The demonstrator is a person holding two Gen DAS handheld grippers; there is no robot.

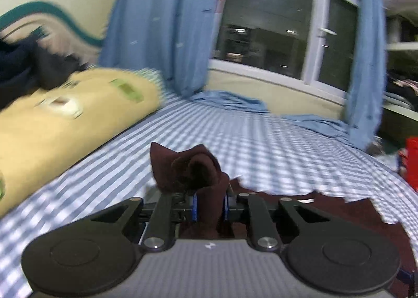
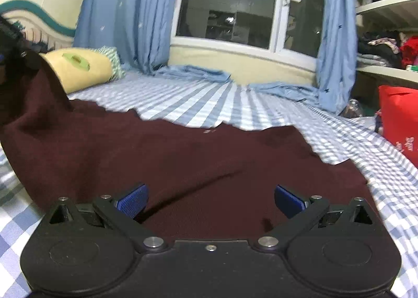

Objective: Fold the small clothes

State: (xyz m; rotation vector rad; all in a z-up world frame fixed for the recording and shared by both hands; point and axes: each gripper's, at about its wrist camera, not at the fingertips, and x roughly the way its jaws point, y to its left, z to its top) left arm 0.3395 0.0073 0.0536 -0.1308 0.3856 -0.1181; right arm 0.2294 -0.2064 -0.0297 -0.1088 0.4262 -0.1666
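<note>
A dark maroon garment (image 2: 183, 162) lies spread on the blue-and-white checked bed sheet (image 2: 214, 99). My left gripper (image 1: 210, 206) is shut on a bunched corner of the maroon garment (image 1: 193, 167), which sticks up between its blue pads and is lifted off the bed. In the right wrist view that lifted corner rises at the far left edge. My right gripper (image 2: 211, 200) stands open low over the near part of the cloth, with its blue pads (image 2: 132, 200) wide apart and the fabric lying flat under them.
A yellow pillow (image 1: 65, 115) lies at the left, with dark clothes (image 1: 23, 68) piled behind it. Blue curtains (image 2: 125, 11) hang by the window and trail onto the bed. A red bag (image 2: 399, 120) stands at the right edge, below cluttered shelves (image 2: 384, 47).
</note>
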